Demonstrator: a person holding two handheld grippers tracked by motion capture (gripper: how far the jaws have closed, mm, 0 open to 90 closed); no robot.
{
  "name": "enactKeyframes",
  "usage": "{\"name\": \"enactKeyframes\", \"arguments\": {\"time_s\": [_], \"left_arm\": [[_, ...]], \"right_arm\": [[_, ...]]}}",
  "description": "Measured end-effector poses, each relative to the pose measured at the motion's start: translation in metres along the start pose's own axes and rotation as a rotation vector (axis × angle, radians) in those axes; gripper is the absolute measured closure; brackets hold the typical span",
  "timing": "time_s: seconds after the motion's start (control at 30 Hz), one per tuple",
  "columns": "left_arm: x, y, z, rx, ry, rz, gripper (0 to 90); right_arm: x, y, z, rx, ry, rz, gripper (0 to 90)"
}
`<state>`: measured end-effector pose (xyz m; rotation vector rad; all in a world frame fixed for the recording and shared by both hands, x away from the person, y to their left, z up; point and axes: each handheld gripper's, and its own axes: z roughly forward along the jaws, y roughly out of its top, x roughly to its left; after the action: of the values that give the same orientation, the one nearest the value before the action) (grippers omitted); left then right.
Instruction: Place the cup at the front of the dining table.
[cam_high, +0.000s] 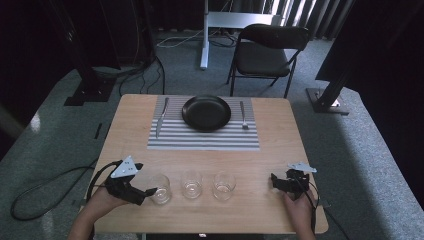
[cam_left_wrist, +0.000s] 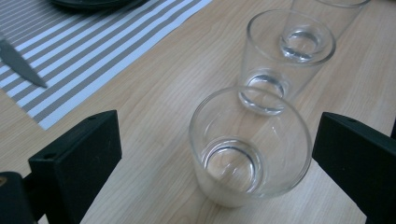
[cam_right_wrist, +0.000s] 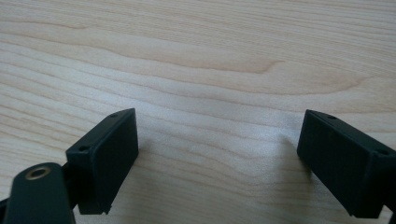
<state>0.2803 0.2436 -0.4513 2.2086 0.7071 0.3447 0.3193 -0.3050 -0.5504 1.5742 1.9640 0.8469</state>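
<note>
A: What containers are on the worktop (cam_high: 260, 165)?

B: Three clear drinking glasses in a row along the near edge: the left glass (cam_high: 160, 188), the middle glass (cam_high: 192, 184) and the right glass (cam_high: 223, 185). All three stand upright with nothing in them. Farther back, a black plate (cam_high: 206, 112) sits on a striped placemat (cam_high: 200, 137), also bare, with a knife (cam_high: 161, 117) to its left and a fork (cam_high: 243, 115) to its right.

A: And the left gripper (cam_high: 150, 191)?

B: Its fingers (cam_left_wrist: 79, 161) are spread wide and released. In the left gripper view the left glass (cam_left_wrist: 250, 147) stands between them, nearer the far-side finger, with a gap on each side; I see no contact. The middle glass (cam_left_wrist: 289, 51) stands just behind it, and the third behind that.

A: The right gripper (cam_high: 276, 181)?

B: It rests low near the worktop's right front corner, well apart from the right glass. Its fingers (cam_right_wrist: 105, 156) are also wide apart, gripping nothing, with bare wood grain (cam_right_wrist: 210, 93) between them.
</note>
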Motion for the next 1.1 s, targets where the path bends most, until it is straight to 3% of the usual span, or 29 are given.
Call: {"name": "enactKeyframes", "arguments": {"time_s": [0.2, 0.4, 0.77, 1.1], "left_arm": [[-0.003, 0.008, 0.003, -0.015, -0.02, 0.006, 1.7], [-0.008, 0.018, 0.012, 0.005, -0.032, 0.044, 1.7], [-0.014, 0.035, 0.024, 0.023, -0.065, 0.075, 1.7], [-0.021, 0.053, 0.044, 0.082, -0.112, 0.112, 1.7]], "right_arm": [[0.0, 0.0, 0.0, 0.0, 0.0, 0.0, 11.9], [0.0, 0.0, 0.0, 0.0, 0.0, -0.001, 11.9], [0.0, 0.0, 0.0, -0.001, 0.0, -0.001, 11.9], [0.0, 0.0, 0.0, -0.001, 0.0, -0.001, 11.9]]}}
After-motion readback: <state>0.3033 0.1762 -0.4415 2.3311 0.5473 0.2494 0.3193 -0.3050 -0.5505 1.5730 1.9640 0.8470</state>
